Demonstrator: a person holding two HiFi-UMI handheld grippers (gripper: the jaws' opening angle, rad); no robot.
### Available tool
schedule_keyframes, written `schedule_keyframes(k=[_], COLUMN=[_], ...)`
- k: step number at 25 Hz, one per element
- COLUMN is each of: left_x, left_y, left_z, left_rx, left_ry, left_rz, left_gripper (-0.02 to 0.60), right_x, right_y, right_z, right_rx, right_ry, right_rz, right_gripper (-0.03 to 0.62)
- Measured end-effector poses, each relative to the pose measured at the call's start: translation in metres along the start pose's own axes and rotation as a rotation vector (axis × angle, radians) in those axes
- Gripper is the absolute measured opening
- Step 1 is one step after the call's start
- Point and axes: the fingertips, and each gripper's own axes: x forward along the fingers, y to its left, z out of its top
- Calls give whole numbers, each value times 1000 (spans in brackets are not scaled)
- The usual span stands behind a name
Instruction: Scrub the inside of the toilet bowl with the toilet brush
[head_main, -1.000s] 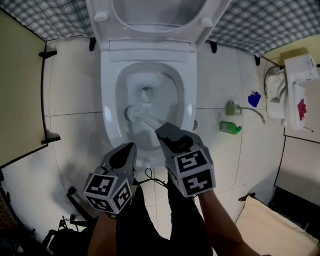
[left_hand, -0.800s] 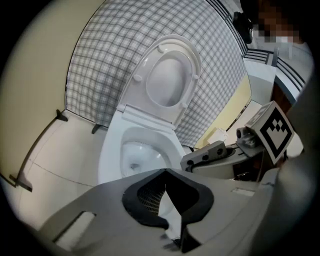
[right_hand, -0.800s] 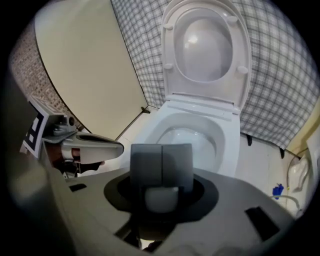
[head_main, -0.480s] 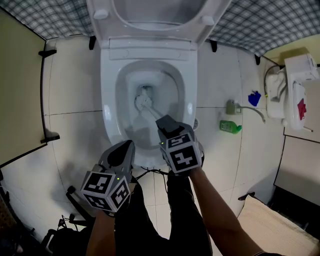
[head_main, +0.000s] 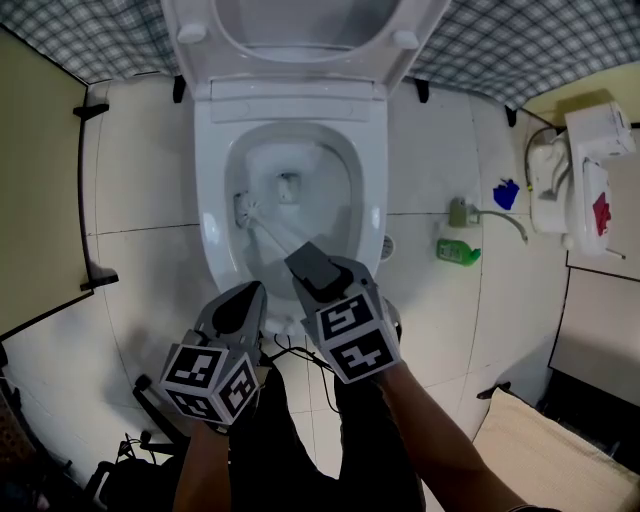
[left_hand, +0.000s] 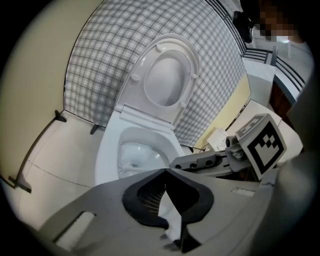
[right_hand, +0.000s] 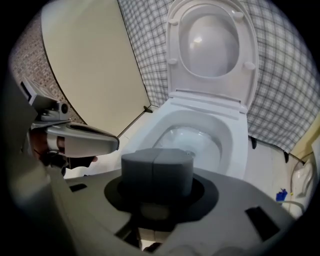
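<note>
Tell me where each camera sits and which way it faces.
Head view: on the person's head, facing steeply down at the toilet bowl; left gripper, right gripper and forearms show.
Left gripper view: on that gripper, along its shut jaws toward the bowl; the right gripper's marker cube shows.
Right gripper view: on that gripper, over the clamped toilet brush into the bowl; the left gripper shows.
Shared: both gripper views see the raised lid.

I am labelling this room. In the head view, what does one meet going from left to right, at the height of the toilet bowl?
beige panel → toilet bowl → green bottle → blue object → white unit
</note>
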Motion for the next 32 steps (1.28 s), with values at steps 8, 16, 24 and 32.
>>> schedule_keyframes(k=[8, 16, 24, 32], left_x=[-1, -7, -6, -11], left_y=[-1, 1, -5, -11], left_z=[-6, -11, -20, -15], left_rx=[-6, -40, -45, -49], left_ry=[1, -3, 6, -7], left_rz=[-3, 10, -1, -16], left_gripper=[9, 9, 9, 9], right_x=[34, -45, -40, 24], right_y=[-59, -9, 3, -59], right_z=[-21, -35, -62, -41], right_rx=[98, -17, -140, -118], right_ry=[63, 44, 158, 218], right_rz=[-87, 70, 74, -28], right_gripper=[174, 172, 172, 172])
